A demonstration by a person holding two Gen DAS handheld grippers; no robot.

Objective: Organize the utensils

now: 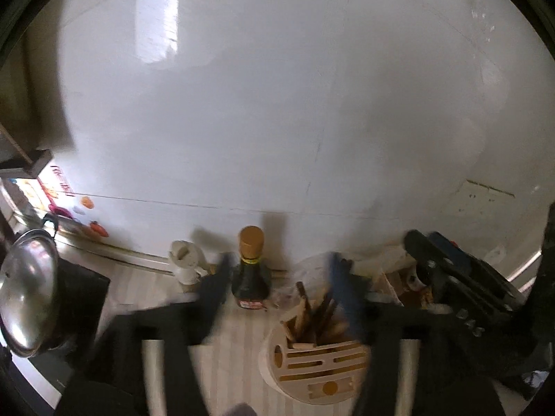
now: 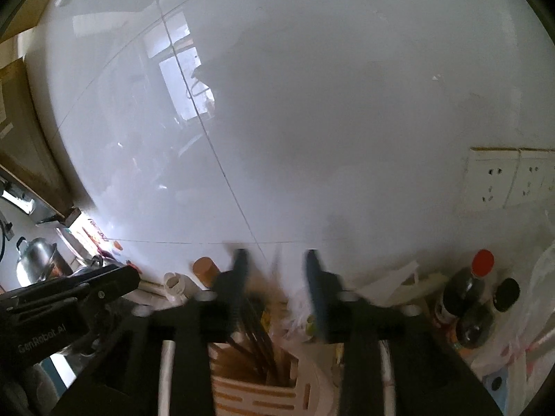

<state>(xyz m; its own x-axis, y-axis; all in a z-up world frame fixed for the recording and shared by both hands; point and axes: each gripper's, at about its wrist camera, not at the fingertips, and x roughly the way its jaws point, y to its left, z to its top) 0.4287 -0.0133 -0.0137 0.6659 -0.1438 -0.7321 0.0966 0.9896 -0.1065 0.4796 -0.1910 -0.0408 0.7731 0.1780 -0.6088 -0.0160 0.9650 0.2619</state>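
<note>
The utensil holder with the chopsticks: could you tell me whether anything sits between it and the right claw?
Nothing visible does. The right claw hangs open directly over the utensil holder, its chopsticks rising between the fingers.

L gripper jaws apart w/ nothing between; dark sauce bottle just ahead, slotted utensil holder w/ chopsticks below-right, pot lid far left.

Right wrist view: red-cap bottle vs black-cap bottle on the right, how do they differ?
The red-cap bottle stands taller and farther back; the black-cap bottle sits lower and nearer the camera. The caps differ: one bright red, the other black and tilted toward the right. The black-cap bottle partly overlaps the red-cap bottle's lower body. Both hold dark liquid and stand side by side beside crumpled plastic bags.
</note>
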